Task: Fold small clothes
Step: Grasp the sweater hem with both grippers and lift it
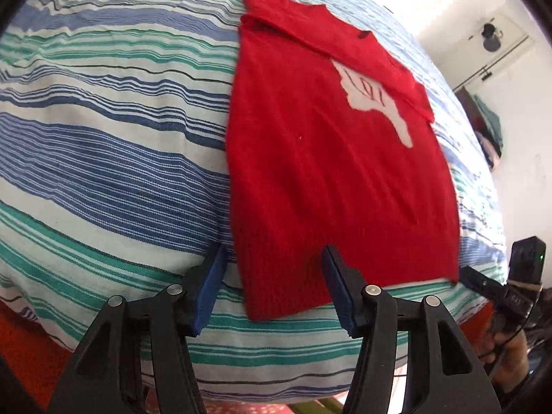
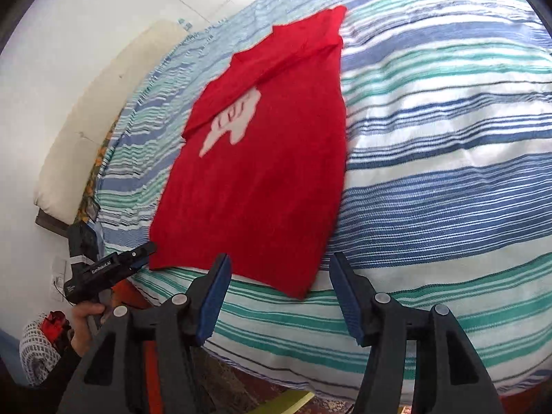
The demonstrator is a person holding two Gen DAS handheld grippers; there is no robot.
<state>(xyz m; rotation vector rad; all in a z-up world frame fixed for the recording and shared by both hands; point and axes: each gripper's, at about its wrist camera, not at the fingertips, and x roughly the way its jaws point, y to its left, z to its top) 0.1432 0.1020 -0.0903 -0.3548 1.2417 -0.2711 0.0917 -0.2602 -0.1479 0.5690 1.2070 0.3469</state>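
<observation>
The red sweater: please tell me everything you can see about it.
The red sweater looks knitted, with a ribbed hem and a white design on its chest. It lies flat on the striped bedcover; one sleeve is folded across the top. The open left gripper frames a hem corner without pinching it.

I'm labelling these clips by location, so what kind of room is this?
Probably a bedroom: the red knitted sweater lies on a bed under a blue, green and white striped cover, with a cream cushion against the white wall.
</observation>
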